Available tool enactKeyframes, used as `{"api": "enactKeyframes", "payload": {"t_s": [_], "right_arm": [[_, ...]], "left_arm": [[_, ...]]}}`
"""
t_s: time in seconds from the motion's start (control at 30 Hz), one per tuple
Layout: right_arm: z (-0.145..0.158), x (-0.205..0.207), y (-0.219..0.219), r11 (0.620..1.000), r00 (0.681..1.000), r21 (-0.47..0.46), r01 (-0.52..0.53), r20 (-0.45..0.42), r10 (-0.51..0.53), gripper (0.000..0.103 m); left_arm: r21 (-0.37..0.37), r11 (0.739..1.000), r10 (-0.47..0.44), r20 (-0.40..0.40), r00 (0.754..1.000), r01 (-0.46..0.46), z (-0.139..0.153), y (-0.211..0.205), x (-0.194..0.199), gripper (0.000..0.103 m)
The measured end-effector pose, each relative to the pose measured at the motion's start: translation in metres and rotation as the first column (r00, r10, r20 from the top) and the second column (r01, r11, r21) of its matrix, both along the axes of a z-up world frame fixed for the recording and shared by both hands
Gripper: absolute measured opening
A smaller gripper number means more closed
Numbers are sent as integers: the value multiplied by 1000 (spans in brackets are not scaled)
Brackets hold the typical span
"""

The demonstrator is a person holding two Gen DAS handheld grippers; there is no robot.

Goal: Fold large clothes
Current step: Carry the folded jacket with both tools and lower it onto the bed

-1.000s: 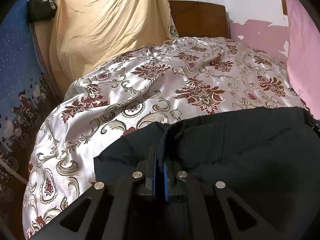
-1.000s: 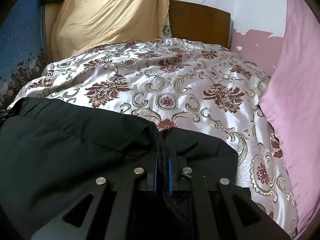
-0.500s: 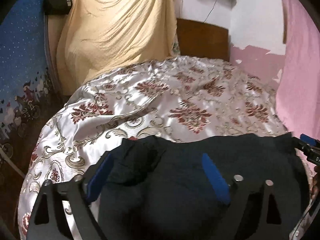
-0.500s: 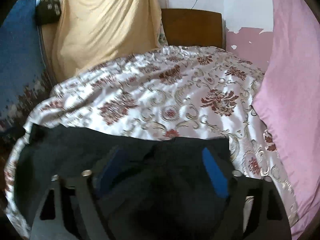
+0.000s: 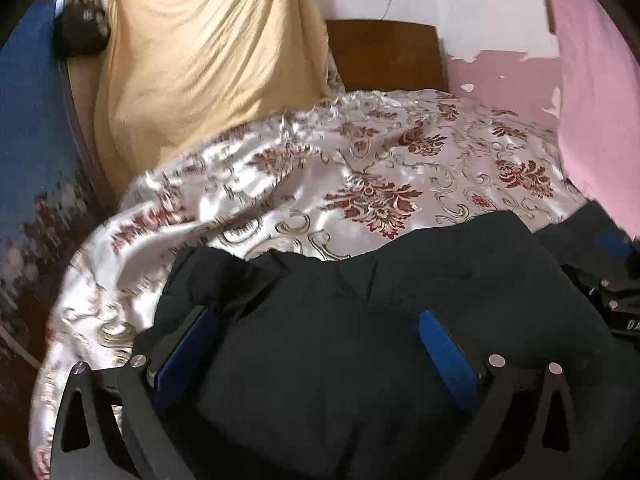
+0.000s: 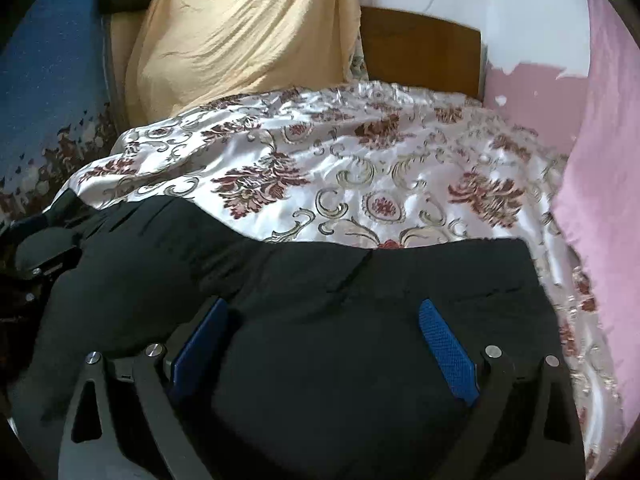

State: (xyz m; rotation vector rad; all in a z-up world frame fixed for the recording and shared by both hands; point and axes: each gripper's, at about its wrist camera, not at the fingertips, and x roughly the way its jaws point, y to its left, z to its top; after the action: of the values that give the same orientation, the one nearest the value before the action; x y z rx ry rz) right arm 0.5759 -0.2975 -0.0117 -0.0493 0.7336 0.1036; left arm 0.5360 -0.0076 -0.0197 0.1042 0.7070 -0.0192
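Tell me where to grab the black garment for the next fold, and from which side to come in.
Grip the black garment at its far edge, where it meets the floral bedspread, one corner per gripper. Come from above, probably with the fingers straddling that edge: it lies flat, so only the edge gives the fingers something to pinch.

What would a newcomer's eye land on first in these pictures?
First the black garment, lying along the near edge of the shiny floral bedspread, with both grippers' jaws opening above it. Then the yellow cloth draped at the far left, and the pink sheet on the right.
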Motion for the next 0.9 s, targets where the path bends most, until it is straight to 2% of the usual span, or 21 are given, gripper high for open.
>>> {"api": "enactKeyframes", "payload": {"t_s": [0.07, 0.37, 0.9], "right_arm": [[-7, 9, -1, 1000, 1000, 20, 1, -11, -1, 96], [-33, 30, 4, 999, 1000, 50, 8, -16, -7, 101], [-45, 34, 0, 995, 1000, 98, 11, 8, -12, 102]], "left_arm": [[-45, 999, -1, -33, 999, 0, -8, 5, 11, 103], [-127, 992, -1, -17, 1000, -1, -26, 10, 19, 103], [-156, 988, 6, 17, 1000, -3, -32, 11, 19, 103]]}}
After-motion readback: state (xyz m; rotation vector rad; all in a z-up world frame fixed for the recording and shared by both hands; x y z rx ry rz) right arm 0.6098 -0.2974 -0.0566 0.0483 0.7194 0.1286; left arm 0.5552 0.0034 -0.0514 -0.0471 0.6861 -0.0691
